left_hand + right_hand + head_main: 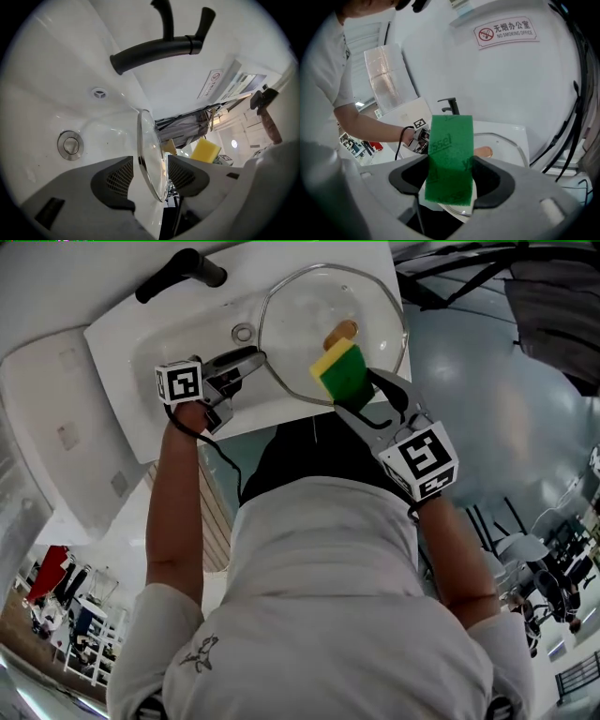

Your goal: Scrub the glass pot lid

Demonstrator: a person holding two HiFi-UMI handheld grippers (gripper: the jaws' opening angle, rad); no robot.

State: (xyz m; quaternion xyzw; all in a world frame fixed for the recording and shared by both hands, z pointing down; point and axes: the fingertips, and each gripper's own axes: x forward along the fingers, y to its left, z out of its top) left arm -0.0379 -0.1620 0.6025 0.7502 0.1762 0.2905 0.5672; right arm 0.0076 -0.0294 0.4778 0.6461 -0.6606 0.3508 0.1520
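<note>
The glass pot lid (309, 306) lies over the white sink (178, 343), its wooden knob (340, 334) facing up. My left gripper (246, 364) is at the lid's left rim. In the left gripper view the lid (149, 154) stands edge-on between the jaws of that gripper (150, 173), which are open with a small gap on each side. My right gripper (451, 180) is shut on a sponge (450, 154), green scouring face toward the camera. In the head view the sponge (342, 371) hangs over the lid's near right edge, yellow side up, held by the right gripper (356, 390).
A black faucet (183, 273) reaches over the basin from the far left, with the drain (70, 143) below it. A white rounded fixture (56, 427) stands left of the sink and a large grey rounded shape (506, 399) to its right. A no-smoking sign (504, 30) hangs on the wall.
</note>
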